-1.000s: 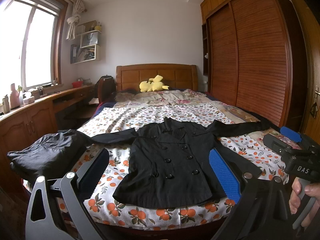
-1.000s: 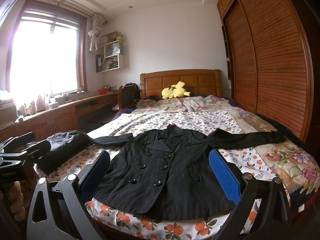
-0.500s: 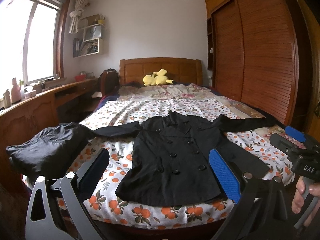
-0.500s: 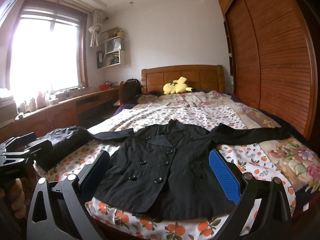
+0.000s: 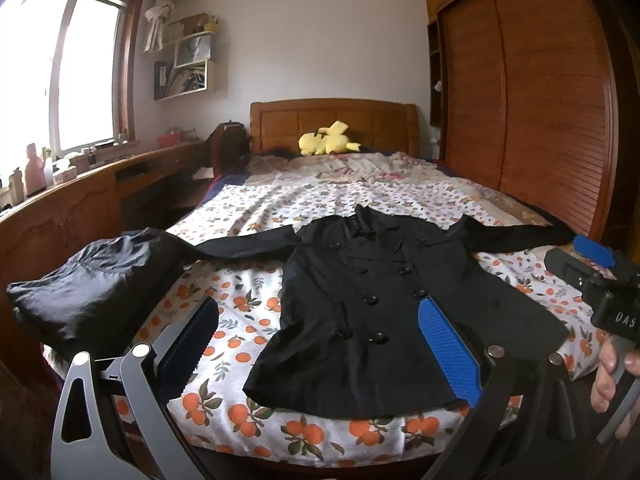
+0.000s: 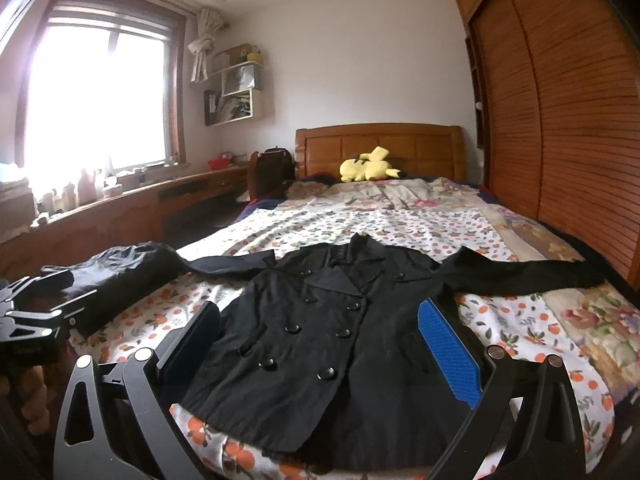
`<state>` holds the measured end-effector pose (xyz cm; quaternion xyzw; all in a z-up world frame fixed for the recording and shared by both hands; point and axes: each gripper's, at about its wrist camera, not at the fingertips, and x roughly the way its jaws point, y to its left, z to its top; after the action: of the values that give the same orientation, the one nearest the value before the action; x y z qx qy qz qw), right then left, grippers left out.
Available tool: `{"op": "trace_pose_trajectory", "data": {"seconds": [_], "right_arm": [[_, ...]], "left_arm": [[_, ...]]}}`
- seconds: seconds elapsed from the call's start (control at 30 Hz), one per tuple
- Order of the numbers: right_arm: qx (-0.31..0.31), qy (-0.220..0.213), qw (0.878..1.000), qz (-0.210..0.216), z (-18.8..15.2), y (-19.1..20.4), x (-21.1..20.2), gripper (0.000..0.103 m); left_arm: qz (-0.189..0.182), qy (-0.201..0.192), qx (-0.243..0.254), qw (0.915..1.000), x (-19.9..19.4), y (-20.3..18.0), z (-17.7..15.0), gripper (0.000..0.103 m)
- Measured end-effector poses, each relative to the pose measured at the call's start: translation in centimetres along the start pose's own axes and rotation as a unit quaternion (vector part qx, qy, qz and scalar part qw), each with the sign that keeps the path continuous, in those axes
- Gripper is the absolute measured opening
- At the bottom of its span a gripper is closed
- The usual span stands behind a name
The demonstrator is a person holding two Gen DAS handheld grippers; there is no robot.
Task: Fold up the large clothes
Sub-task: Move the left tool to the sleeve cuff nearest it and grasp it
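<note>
Your left gripper [image 5: 320, 344] hangs over the foot of the bed [image 5: 256, 216] with its jaws spread wide and nothing between them. Straight ahead the black double-breasted coat [image 5: 360, 300] lies flat, buttoned front up, both sleeves stretched out sideways, collar toward the headboard. A dark bundled garment [image 5: 92, 284] sits at the bed's left edge, touching the left sleeve end. The right gripper [image 5: 592, 276] pokes in from the right, your hand [image 5: 612, 376] on its handle. A yellow plush [image 5: 328, 144] rests by the headboard.
</note>
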<state>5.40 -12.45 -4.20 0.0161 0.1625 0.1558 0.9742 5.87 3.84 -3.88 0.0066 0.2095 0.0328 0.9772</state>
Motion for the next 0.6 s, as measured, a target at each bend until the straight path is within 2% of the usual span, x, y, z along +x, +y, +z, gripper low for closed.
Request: {"op": "trace_pose_trajectory", "data": {"seconds": [0.6], "right_arm": [[-0.019,0.007,0.999,0.05,1.3,0.5,12.0,0.096]], "left_arm": [[0.047,0.044,0.002,0.9979,9.8,4.5,-1.8,0.101]]}}
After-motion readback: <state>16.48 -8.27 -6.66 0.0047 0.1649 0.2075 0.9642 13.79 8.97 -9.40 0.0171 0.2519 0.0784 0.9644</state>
